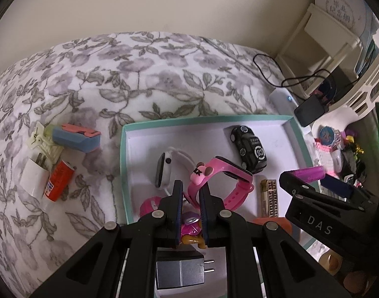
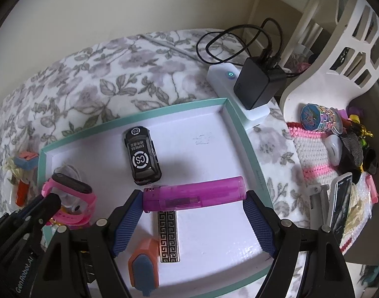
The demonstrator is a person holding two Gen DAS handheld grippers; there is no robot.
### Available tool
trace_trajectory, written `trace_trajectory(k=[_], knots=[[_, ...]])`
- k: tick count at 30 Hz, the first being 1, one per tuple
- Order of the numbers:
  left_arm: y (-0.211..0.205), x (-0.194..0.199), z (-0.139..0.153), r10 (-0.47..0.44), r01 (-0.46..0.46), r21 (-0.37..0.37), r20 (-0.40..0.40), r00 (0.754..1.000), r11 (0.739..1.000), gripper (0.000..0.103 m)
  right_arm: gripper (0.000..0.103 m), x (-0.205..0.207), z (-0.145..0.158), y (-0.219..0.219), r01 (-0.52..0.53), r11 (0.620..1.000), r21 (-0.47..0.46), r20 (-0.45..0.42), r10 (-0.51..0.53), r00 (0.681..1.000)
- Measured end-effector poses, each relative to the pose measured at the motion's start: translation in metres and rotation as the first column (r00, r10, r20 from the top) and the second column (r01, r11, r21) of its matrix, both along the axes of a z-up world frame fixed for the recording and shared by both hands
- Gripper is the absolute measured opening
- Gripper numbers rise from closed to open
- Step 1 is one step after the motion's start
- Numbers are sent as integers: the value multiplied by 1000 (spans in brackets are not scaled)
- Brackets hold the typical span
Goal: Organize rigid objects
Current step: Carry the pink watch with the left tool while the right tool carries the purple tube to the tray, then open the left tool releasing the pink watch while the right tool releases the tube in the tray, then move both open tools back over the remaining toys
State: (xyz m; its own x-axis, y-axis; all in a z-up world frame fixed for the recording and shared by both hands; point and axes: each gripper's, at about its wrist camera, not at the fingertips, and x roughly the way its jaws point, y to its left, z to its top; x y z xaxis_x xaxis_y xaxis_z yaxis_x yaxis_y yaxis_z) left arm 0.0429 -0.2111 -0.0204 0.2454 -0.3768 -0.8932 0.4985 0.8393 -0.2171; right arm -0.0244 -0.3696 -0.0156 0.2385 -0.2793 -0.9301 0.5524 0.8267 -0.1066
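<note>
— Purple plastic first: the right gripper (image 2: 193,219) holds a translucent purple lighter (image 2: 193,196) lengthwise, its ends against the blue pads (image 2: 126,221), over the white floor of the teal-rimmed tray (image 2: 249,146).

— And the left gripper (image 1: 191,198)?

— Pressed nearly together on a pink watch strap (image 1: 209,186), just above the tray's crowded corner.

— What might go wrong?

— The lighter is pinched only at its tips, so it looks likely to pivot or drop onto the patterned lighter (image 2: 168,238) or the toy car (image 2: 142,157). The watch could snag on the white watch (image 1: 164,168).

— And around them?

— A soft floral blanket (image 2: 110,79) lies under the tray; a power strip (image 2: 226,79) and a white basket (image 2: 338,49) stand towards the wall.
</note>
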Motion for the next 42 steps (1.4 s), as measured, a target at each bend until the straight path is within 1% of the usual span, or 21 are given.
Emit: trace_trajectory(k=[10,12,16,18,19,20,25,27,29,30,33,35,39,42], knots=[[-8,-4,-14,-15,16,55,-3,1000,998,13,84,4,-18,-2,-13,999,42,-39,15,999],[-9,-5,-15,-19,20,58,-7,1000,998,14,84,5,-21,-2,-16,998,54,-50,19,999],[-11,-5,-15,-25,26,60,-9,1000,998,14,84,7,-21,-2,-18,998,67,-43,21,999],[-12,-6,-14,-32,33,58,-11,999,998,16,87,7,-18,-2,-17,997,72,-31,19,999],[-12,-7,-13,-34,35,62,-8,999,997,20,92,7,-17,-2,-19,997,76,-24,20,999],[-13,-7,-12,-37,37,64,-6,999,997,25,93,7,-16,-2,-21,997,76,-21,23,1000],[-11,-7,-6,-30,30,53,2,1000,998,29,94,5,-5,0,-23,998,54,3,23,1000],[-10,-7,-2,-26,25,47,11,1000,999,33,94,4,4,-1,-22,999,39,21,21,1000],[-7,-6,3,-16,15,43,23,1000,999,39,94,4,10,0,-22,999,27,38,21,999],[-6,-5,4,-10,8,41,29,1000,999,40,93,3,15,0,-23,999,22,52,21,998],[0,-1,12,17,-19,28,46,999,999,44,93,1,25,-1,-19,1000,13,74,18,997],[6,2,16,43,-44,20,55,998,999,50,93,1,31,0,-18,1000,4,88,17,996],[19,10,22,99,-102,27,73,992,994,52,93,1,37,0,-18,1000,-1,106,18,994],[30,16,23,142,-144,21,71,987,989,53,93,2,35,4,-28,1000,0,102,28,994]])
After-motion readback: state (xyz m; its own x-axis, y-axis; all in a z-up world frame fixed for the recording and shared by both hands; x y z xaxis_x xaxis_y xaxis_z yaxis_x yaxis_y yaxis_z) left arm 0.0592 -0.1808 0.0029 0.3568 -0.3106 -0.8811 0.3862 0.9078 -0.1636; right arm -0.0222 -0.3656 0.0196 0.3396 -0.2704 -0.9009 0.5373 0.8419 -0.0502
